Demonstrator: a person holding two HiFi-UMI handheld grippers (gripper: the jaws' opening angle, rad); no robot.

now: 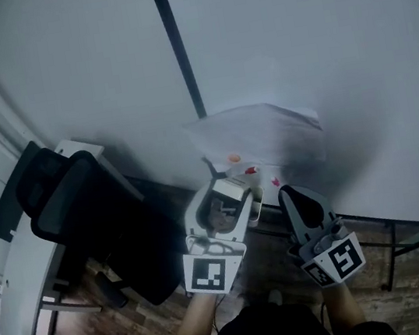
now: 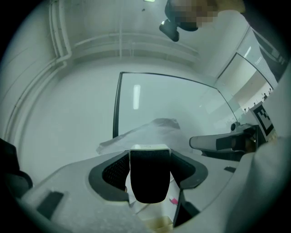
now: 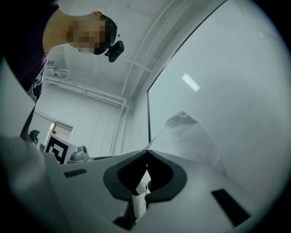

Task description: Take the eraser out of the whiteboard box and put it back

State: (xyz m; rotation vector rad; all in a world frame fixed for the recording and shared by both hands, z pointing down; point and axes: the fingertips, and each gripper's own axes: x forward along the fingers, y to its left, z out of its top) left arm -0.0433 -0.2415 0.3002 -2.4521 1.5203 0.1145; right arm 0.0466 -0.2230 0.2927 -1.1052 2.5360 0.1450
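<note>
Head view, whiteboard (image 1: pixel 316 43), chair (image 1: pixel 83 214), left gripper (image 1: pixel 228 196) holding eraser (image 2: pixel 150 175)

I get the head view dim and bluish, with a soft shadow low on the whiteboard (image 1: pixel 293 47). Both gripper views are brighter but bent round, black at the corners. A lamp reflection (image 2: pixel 136 97) glares; the eraser (image 2: pixel 150 175) shows dark, with little detail.

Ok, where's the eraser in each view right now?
Head view: the eraser sits at centre, clamped in the left gripper.
Left gripper view: bottom centre, dark pad facing the camera, between the jaws.
Right gripper view: not in it.
Shared landmark: the whiteboard's dark vertical strip, seen in all three.
</note>
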